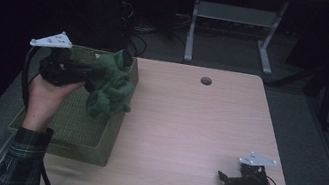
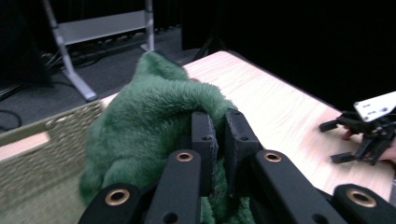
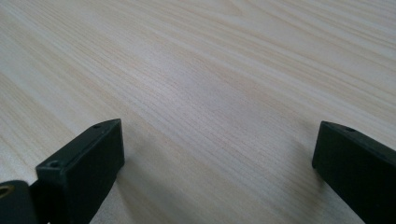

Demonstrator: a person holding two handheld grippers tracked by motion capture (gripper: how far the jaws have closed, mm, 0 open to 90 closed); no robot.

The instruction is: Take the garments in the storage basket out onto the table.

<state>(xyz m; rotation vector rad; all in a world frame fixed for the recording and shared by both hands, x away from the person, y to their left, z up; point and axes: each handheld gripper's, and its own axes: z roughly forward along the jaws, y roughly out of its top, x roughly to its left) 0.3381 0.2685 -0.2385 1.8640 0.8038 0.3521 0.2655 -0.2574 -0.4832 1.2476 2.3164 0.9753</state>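
A fluffy green cloth point(image 1: 112, 86) hangs over the right side of a woven green basket point(image 1: 76, 131) at the table's left. My left gripper point(image 1: 90, 74) is shut on a fold of that green cloth point(image 2: 154, 112), lifted above the basket point(image 2: 42, 158); in the left gripper view its two pads pinch the pile close together at my left gripper point(image 2: 219, 140). My right gripper point(image 1: 223, 178) rests low at the table's front right, jaws wide apart with bare wood between them, as at my right gripper point(image 3: 217, 149). It also appears far off as the right gripper point(image 2: 343, 140).
The light wooden table point(image 1: 187, 126) has a round cable hole point(image 1: 206, 80) near its far edge. Behind it stands the metal frame of another desk point(image 1: 235, 18) on a dark floor with cables.
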